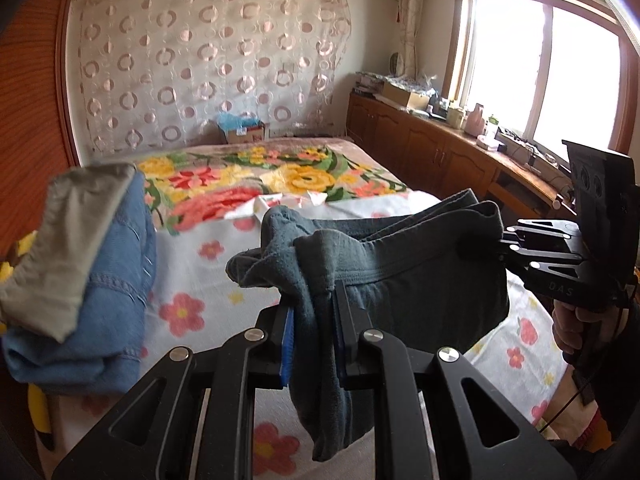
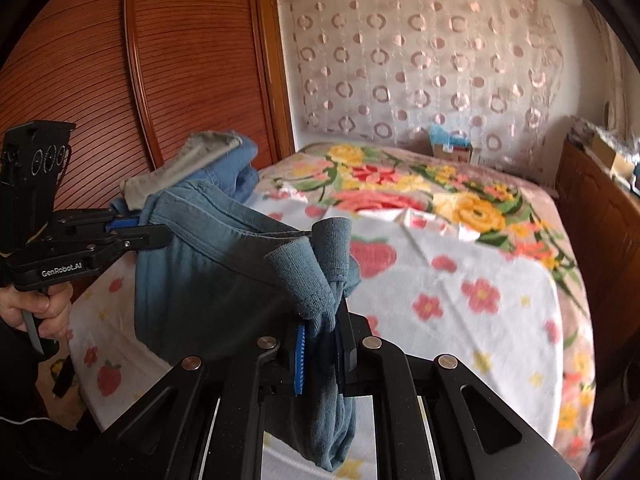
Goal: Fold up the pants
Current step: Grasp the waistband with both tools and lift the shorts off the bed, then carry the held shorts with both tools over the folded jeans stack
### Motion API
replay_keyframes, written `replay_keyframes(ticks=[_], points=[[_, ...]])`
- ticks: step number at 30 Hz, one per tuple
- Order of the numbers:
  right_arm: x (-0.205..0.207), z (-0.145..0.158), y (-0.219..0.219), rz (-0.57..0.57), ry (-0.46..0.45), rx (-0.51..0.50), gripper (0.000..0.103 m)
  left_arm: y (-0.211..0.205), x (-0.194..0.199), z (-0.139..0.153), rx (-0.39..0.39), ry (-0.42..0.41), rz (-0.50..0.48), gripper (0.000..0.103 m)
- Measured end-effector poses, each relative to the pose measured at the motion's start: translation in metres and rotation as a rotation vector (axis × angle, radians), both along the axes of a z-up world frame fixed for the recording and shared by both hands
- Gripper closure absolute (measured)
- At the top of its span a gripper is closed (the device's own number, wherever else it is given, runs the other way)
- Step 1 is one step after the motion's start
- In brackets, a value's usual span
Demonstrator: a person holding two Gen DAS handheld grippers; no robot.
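Dark teal-grey pants [image 1: 420, 272] hang in the air above the bed, stretched by the waistband between both grippers. My left gripper [image 1: 314, 312] is shut on one bunched end of the waistband, with fabric hanging down between its fingers. My right gripper [image 1: 502, 240] is shut on the other end, at the right of the left wrist view. In the right wrist view the pants [image 2: 208, 276] span from my right gripper [image 2: 322, 332] to my left gripper [image 2: 160, 232] at the left.
Below lies a bed with a white flower-print sheet [image 1: 200, 280] and a floral blanket [image 1: 280, 176]. A stack of folded blue and grey clothes [image 1: 88, 272] sits at the bed's left. A wooden wardrobe [image 2: 80, 80] is left, low wooden cabinets [image 1: 432, 148] and a window right.
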State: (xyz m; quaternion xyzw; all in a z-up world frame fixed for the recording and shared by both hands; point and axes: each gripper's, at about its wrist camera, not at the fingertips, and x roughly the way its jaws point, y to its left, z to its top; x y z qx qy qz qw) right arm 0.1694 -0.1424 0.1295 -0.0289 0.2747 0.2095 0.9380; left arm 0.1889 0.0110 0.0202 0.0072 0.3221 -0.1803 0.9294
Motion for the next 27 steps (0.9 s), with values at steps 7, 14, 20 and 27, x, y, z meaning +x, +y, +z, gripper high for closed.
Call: replay_keyframes(ticks=[7, 14, 20, 27], points=[[0.006, 0.018, 0.018, 0.041, -0.075, -0.055, 0.092, 0.018, 0.002, 0.026, 0.007, -0.065, 0.043, 0.086], [0.024, 0.03, 0.028, 0.082, -0.134, -0.056, 0.092, 0.039, 0.004, 0.05, 0.013, -0.136, 0.087, 0.086], [0.056, 0.028, 0.031, 0.11, -0.154, -0.031, 0.092, 0.061, 0.01, 0.062, 0.025, -0.174, 0.135, 0.086], [0.096, 0.022, 0.06, 0.159, -0.202, -0.039, 0.092, 0.09, 0.017, 0.063, 0.062, -0.193, 0.224, 0.086]])
